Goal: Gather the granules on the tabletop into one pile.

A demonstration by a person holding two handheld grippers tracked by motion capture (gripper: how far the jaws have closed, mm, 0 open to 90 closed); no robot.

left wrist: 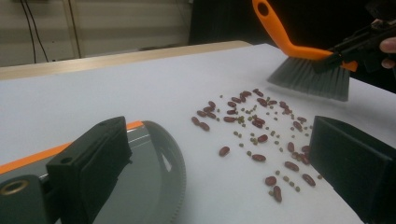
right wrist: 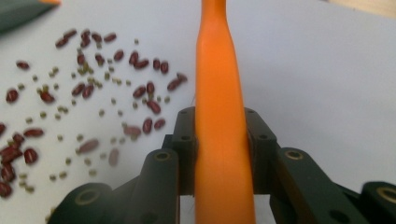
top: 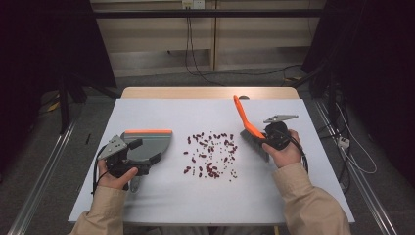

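Note:
Several dark red beans and small green ones [top: 210,154] lie scattered mid-table, also beans [left wrist: 254,126] and beans [right wrist: 88,88]. A grey dustpan [top: 159,140] with an orange front lip rests flat to their left. My left gripper [top: 144,152] lies over it, jaws wide apart; in the left gripper view the left gripper [left wrist: 217,140] has one jaw above the dustpan [left wrist: 154,186] and nothing pinched. My right gripper [top: 263,138] is shut on the orange handle [right wrist: 217,70] of a brush [top: 243,116], whose grey bristles [left wrist: 310,79] hover at the beans' right edge.
The white tabletop [top: 161,200] ends in a wooden strip [top: 210,92] at the far side. Cables [top: 352,156] trail off the table's right edge onto the floor. Bare tabletop lies in front of and behind the beans.

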